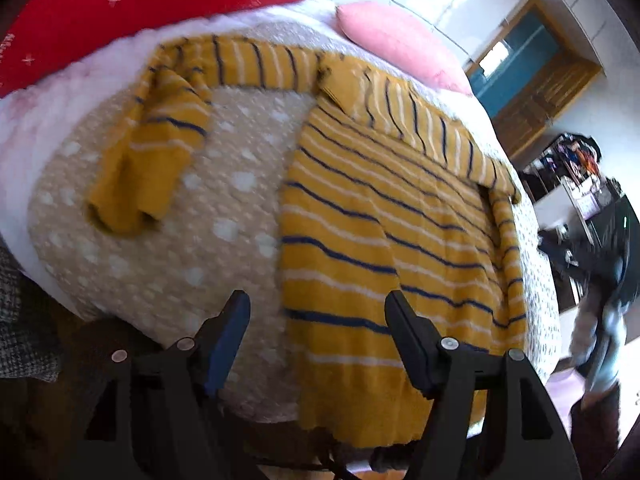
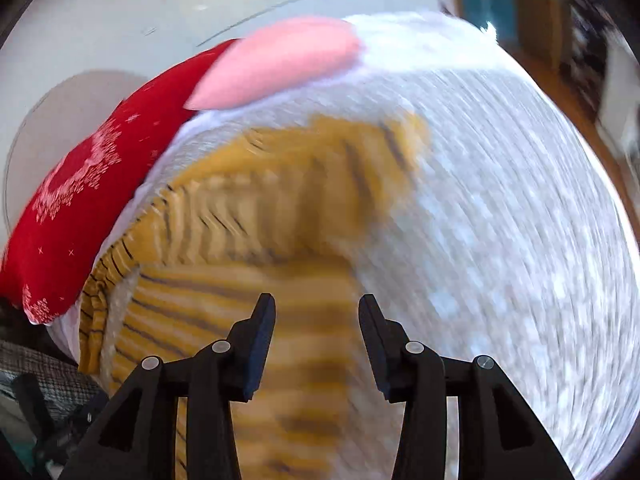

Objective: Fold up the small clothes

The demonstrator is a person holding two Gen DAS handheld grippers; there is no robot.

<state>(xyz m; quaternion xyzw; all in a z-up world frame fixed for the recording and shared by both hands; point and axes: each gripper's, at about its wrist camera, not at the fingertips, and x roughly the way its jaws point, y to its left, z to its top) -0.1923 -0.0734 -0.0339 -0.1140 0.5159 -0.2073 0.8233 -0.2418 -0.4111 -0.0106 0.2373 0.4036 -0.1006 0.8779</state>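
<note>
A bed [image 1: 168, 264] with a spotted beige blanket carries a red pillow [image 1: 160, 4], a pink pillow [image 1: 400, 44] and the mustard striped sweater [image 1: 360, 216], spread flat. The left gripper [image 1: 318, 332] and right gripper [image 2: 317, 336] hover over its hem, fingers released, grasping nothing.

Red pillow [image 1: 152, 4], pink pillow [image 1: 400, 46] (touching), spotted bedspread [image 1: 168, 248].

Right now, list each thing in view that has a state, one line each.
striped sweater: spread flat on the bed, one sleeve folded across its top, other sleeve stretched sideways, cuff crumpled.
left tool: open, empty, over the sweater's hem edge.
right tool: open, nothing between its fingers, above the sweater.
pink pillow: lying at the bed's head.
red pillow: lying beside it.
</note>
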